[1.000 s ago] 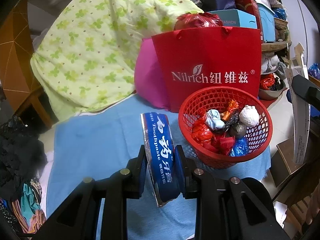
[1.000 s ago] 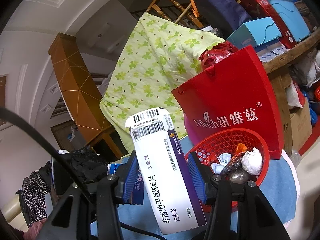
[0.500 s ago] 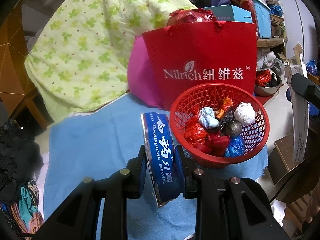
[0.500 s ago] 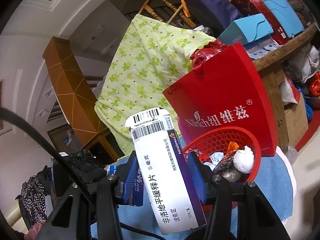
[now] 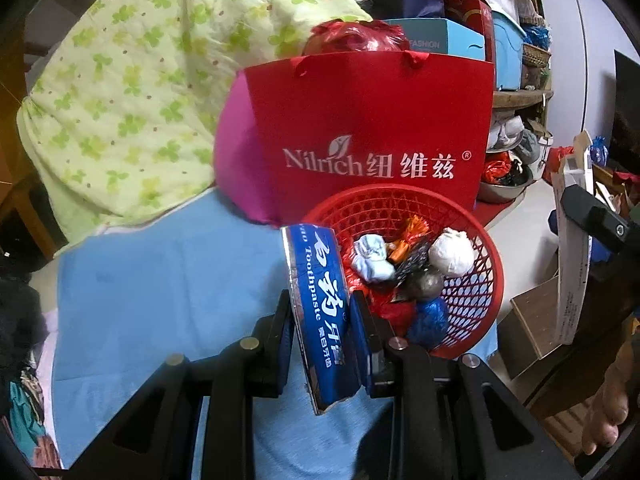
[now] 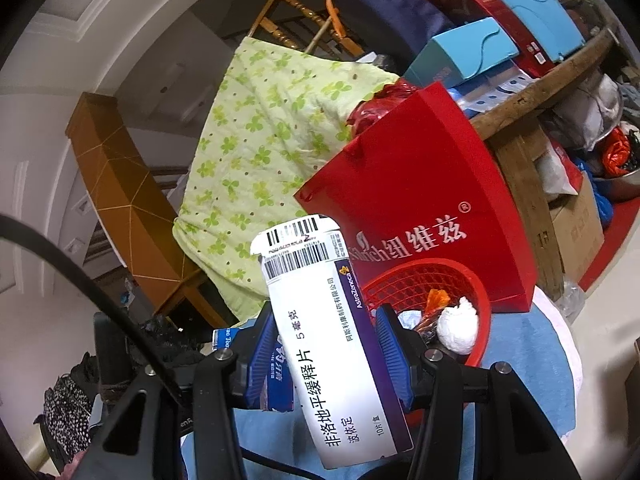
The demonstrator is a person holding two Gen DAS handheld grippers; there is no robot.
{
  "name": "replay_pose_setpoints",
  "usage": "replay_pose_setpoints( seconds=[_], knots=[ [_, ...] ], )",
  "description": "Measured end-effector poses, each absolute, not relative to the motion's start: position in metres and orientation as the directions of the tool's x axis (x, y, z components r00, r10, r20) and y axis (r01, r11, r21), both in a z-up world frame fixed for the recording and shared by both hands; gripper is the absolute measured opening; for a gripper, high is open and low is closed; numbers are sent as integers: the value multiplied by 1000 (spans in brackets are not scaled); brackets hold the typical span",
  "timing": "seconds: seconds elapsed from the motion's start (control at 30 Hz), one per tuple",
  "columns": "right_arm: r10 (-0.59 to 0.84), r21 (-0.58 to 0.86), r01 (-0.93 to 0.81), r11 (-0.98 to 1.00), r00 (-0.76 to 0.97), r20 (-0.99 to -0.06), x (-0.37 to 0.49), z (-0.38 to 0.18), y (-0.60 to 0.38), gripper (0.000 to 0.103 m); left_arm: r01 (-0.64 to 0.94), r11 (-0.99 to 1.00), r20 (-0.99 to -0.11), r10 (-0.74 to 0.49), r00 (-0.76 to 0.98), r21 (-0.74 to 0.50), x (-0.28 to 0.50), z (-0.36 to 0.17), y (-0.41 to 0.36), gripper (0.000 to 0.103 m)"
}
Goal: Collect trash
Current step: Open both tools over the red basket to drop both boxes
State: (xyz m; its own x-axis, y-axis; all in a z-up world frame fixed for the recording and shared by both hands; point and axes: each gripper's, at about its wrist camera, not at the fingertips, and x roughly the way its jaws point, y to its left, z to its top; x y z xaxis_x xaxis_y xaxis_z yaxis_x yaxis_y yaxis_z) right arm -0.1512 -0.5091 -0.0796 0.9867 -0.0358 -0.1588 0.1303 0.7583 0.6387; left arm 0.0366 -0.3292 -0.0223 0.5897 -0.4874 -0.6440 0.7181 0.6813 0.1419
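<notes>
At basket edge, over blue cloth (image 5: 160, 300) | left gripper (image 5: 322, 320) clamps blue toothpaste box (image 5: 320, 308), tip just beside red basket (image 5: 472, 292) rim | right gripper (image 6: 326, 336) clamps white medicine box (image 6: 336, 344) upright, near basket | basket holds wrappers

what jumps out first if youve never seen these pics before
The big red Nilrich bag standing on the blue cloth dominates both views, with the red basket of crumpled wrappers right in front of it. Each pair of tongs is clamped on a flattened carton: the left tongs on a blue toothpaste box, the right tongs on a white medicine box. Behind, a green clover-print quilt is draped at the left.
</notes>
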Motion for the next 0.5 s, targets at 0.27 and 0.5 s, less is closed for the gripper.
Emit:
replay_pose_setpoints(
  seconds=[0.27, 0.5],
  knots=[
    [-33, 644, 133, 753, 986, -165, -131, -73, -535, 54, 738, 662, -628, -520, 579, 133, 40, -17, -352, 29],
    [-28, 677, 132, 724, 986, -162, -110, -71, -556, 54, 745, 656, -609, -542, 579, 125, 48, -16, -369, 31]
  ],
)
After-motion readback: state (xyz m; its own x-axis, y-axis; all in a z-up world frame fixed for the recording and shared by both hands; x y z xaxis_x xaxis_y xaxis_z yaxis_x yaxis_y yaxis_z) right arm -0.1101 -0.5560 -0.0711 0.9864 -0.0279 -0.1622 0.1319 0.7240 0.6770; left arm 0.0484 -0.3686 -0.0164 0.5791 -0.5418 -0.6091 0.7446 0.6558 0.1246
